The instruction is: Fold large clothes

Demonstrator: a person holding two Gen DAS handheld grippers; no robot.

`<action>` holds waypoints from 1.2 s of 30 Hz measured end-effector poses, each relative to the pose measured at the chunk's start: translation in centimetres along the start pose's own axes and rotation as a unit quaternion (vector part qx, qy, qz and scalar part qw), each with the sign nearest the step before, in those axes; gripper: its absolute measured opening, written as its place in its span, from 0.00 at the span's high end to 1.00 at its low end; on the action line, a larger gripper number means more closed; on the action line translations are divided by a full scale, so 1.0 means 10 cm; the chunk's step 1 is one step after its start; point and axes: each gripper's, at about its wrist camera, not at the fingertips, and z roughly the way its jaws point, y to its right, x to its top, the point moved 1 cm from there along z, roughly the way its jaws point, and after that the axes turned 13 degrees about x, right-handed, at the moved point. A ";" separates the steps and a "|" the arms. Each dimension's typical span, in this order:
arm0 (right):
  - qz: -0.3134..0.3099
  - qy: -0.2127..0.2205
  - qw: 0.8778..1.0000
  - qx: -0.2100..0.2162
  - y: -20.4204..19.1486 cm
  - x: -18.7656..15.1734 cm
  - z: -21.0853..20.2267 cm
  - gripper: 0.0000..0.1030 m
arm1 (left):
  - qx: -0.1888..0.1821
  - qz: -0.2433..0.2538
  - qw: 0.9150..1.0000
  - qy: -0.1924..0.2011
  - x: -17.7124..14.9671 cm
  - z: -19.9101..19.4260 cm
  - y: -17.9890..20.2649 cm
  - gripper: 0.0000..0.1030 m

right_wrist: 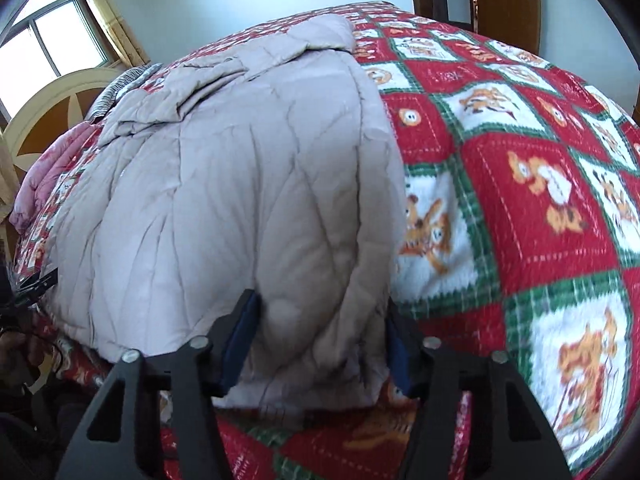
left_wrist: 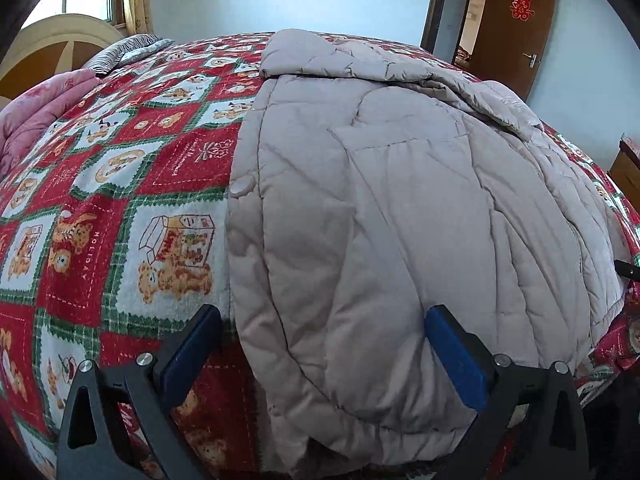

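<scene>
Beige quilted coat (left_wrist: 400, 208) on bedspread (left_wrist: 120, 168); hem hides right gripper (right_wrist: 320, 332) fingertips.

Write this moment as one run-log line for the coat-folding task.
task: fold large clothes | item: quilted coat flat on bedspread | left gripper: open at hem | right gripper: open, straddling hem corner | grasp: none yet

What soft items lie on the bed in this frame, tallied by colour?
Grey-beige quilted coat: 1
Red, green and white teddy-bear blanket: 1
Pink quilt: 1
Black-and-white striped pillow: 1
Total: 4
</scene>
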 end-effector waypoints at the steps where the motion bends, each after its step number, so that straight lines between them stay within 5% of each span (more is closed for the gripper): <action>1: 0.000 0.001 1.000 0.004 -0.01 -0.01 -0.01 0.50 | -0.002 -0.002 1.000 -0.001 -0.02 0.00 0.01 0.01; 4: -0.004 0.006 1.000 0.020 -0.05 -0.04 -0.02 0.69 | -0.007 -0.001 1.000 -0.003 -0.04 -0.02 0.03 0.04; 5: -0.009 0.009 1.000 0.021 -0.08 -0.05 -0.04 0.76 | -0.009 0.001 1.000 -0.003 -0.04 -0.03 0.04 0.13; 9: -0.020 0.041 0.998 0.035 -0.18 -0.06 -0.17 0.87 | -0.021 0.015 1.000 0.007 -0.01 -0.15 0.06 0.77; 12: -0.023 0.071 0.996 0.051 -0.23 -0.03 -0.35 0.88 | -0.020 0.028 0.999 0.034 0.07 -0.38 0.06 0.87; 20: -0.038 0.162 0.982 0.093 -0.46 0.20 -1.09 0.89 | -0.073 0.006 0.989 0.128 0.43 -1.29 -0.16 0.90; 25: -0.047 0.210 0.971 0.100 -0.55 0.55 -1.28 0.90 | -0.058 0.029 0.981 0.181 0.78 -1.45 -0.16 0.90; 28: -0.042 0.233 0.966 0.104 -0.54 0.91 -1.23 0.90 | -0.042 0.019 0.977 0.207 1.12 -1.30 -0.21 0.82; 31: -0.036 0.243 0.964 0.105 -0.58 1.30 -1.13 0.90 | -0.067 -0.011 0.976 0.207 1.43 -1.25 -0.25 0.75; 36: -0.041 0.247 0.965 0.076 -0.64 1.76 -0.86 0.90 | -0.081 -0.054 0.973 0.210 1.85 -1.09 -0.24 0.42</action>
